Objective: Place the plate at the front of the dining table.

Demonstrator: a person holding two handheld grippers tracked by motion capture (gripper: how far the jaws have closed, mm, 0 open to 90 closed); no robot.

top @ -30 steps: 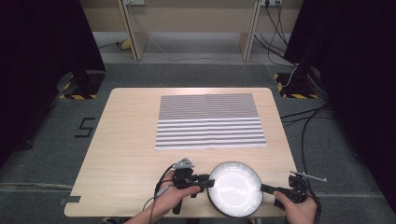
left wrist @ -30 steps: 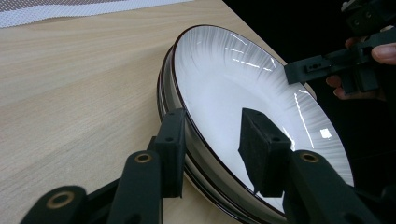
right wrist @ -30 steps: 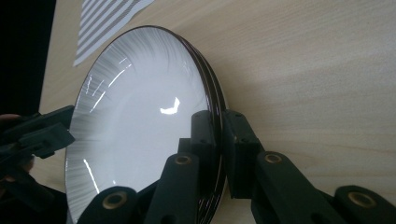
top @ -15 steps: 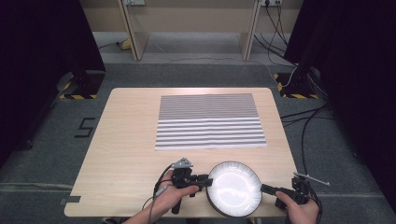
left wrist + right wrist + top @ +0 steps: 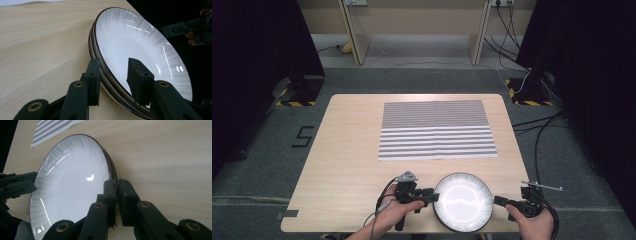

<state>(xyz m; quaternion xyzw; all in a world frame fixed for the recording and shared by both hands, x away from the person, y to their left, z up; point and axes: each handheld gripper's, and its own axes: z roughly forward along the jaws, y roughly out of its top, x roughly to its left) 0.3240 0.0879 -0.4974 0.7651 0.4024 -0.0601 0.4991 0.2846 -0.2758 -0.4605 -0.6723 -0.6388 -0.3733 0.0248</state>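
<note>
Likely was the grabbing step, with a white plate [image 5: 462, 202] to be held from both sides. Lay flat at the near edge of the wooden table [image 5: 342, 150], between the two hands and well apart from the striped mat [image 5: 437, 131] farther back. Looked from its edge like more than one plate in a stack, but hard to tell.

Right gripper [image 5: 116, 188]: squeezed tight on the plate's right rim, one jaw above and one below. Left gripper [image 5: 112, 67]: spread wide around the left rim, one jaw over the white inside and one by the outer edge, not pinched yet.

Next, probably: squeeze the left jaws onto the rim. Then lift with both hands at once, slow and level. Shiny and smooth, so likely to slip from a loose hold.
</note>
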